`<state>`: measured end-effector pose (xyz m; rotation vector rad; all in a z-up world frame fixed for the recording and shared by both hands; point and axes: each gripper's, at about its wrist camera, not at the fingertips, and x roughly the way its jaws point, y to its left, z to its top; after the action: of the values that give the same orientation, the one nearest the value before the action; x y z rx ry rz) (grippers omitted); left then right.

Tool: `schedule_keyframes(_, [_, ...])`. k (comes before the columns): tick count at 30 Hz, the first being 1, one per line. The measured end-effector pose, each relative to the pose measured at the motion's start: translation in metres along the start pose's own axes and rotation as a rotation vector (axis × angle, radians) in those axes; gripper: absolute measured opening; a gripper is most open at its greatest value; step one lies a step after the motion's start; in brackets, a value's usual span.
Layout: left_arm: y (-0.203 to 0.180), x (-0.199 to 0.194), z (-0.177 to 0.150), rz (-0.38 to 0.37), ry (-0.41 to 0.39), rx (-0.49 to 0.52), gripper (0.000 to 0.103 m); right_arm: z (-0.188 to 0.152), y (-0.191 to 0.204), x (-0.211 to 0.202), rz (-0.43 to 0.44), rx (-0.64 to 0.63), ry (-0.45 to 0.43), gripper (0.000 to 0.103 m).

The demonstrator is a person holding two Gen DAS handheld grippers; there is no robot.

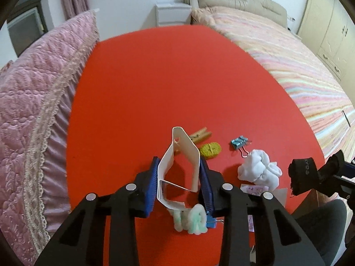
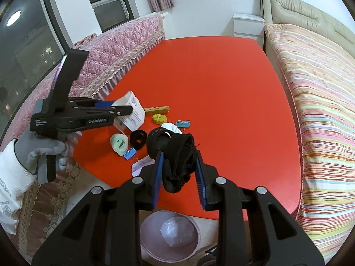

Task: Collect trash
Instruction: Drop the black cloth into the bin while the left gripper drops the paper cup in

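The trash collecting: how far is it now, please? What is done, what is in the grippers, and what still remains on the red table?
Done: one crumpled white wad lies in the pink bin. In hand: the left gripper squeezes the white carton; the right gripper grips a black cloth. Left on the red table: white tissue, green-white wad, yellow wad, and possibly the paper slip.

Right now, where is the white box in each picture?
Left wrist view: the white box is low in the middle, squeezed between the left hand-held gripper's blue pads.
Right wrist view: the white box sits left of the middle, at the tip of that gripper.
Shared landmark: the yellow lump lies just right of the box in both.
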<state>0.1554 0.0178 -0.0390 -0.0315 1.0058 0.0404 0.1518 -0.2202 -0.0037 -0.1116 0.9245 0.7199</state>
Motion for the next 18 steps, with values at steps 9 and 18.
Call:
schedule_keyframes(9, [0.002,-0.060,-0.011,0.024,-0.132,0.002,0.035,-0.002,0.010,-0.018,0.007,-0.027,-0.025,0.027])
schedule_keyframes(18, [-0.024,-0.111,-0.064,-0.066,-0.187,0.030,0.035,-0.033,0.026,-0.046,0.024,-0.079,-0.024,0.027])
